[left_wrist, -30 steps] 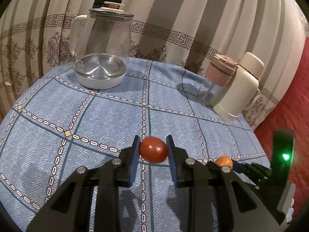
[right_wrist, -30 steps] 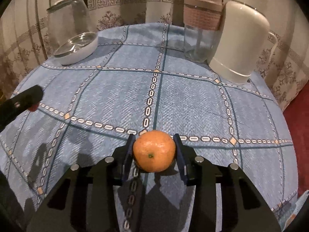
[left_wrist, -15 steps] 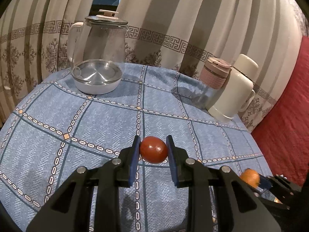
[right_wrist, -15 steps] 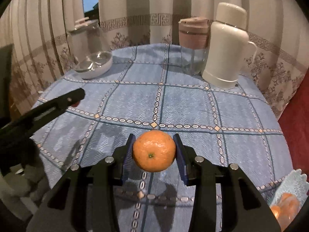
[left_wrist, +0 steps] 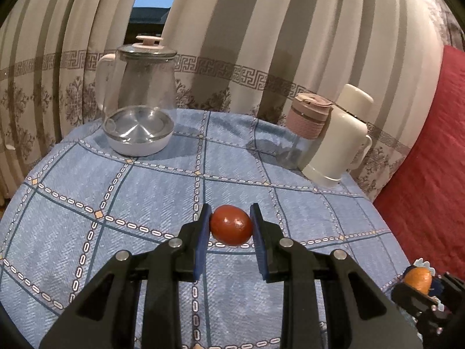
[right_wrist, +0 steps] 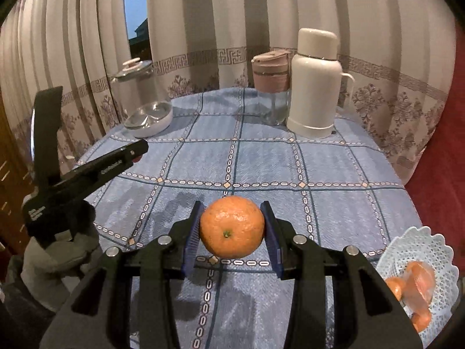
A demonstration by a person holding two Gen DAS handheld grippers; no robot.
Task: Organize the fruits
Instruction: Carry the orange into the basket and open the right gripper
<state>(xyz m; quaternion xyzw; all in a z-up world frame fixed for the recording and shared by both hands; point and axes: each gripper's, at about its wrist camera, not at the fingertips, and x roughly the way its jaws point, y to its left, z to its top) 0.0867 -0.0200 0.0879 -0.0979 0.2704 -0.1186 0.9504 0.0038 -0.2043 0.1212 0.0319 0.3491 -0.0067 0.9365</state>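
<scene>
My left gripper (left_wrist: 231, 225) is shut on a small dark-red oval fruit (left_wrist: 231, 225), held above the blue checked tablecloth (left_wrist: 145, 192). My right gripper (right_wrist: 232, 226) is shut on an orange mandarin (right_wrist: 232, 226), its stem end facing the camera, also lifted off the cloth. At the lower right of the right wrist view a white lacy basket (right_wrist: 418, 244) holds orange fruit in a clear bag (right_wrist: 415, 288). The left gripper (right_wrist: 136, 152) shows as a black arm at the left of that view. In the left wrist view, the mandarin (left_wrist: 418, 280) appears at the bottom right corner.
A glass kettle (left_wrist: 139, 99) on a white base stands at the table's far left. A pink-lidded glass cup (left_wrist: 308, 122) and a cream thermos jug (left_wrist: 340, 136) stand at the far right. Striped curtains (left_wrist: 261, 43) hang behind; a red surface (left_wrist: 430, 174) lies to the right.
Both grippers have risen with their fruit and pulled back from the table. The right one moved more, bringing the white basket into its view. The mandarin slid to the left view's bottom right corner.
</scene>
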